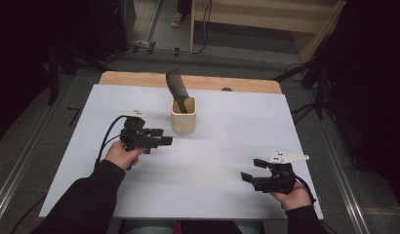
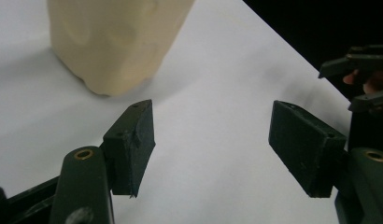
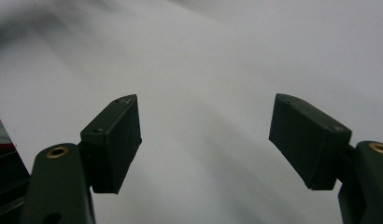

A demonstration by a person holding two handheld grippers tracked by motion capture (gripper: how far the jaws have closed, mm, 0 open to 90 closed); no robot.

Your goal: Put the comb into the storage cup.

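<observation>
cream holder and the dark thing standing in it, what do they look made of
The cream holder looks like moulded plastic or perhaps glazed ceramic: smooth, matt, with rounded corners and soft dents in its wall in the left gripper view. The dark utensil standing in it looks like black plastic or silicone, with a dull, even surface and a thin curved blade; which of the two I cannot tell.

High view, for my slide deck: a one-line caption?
Two open claws, left and right, hover beside a cream holder containing a black comb.

Black sleeves; black hand-held gripper [image 1: 165, 140] with trailing cable
</observation>
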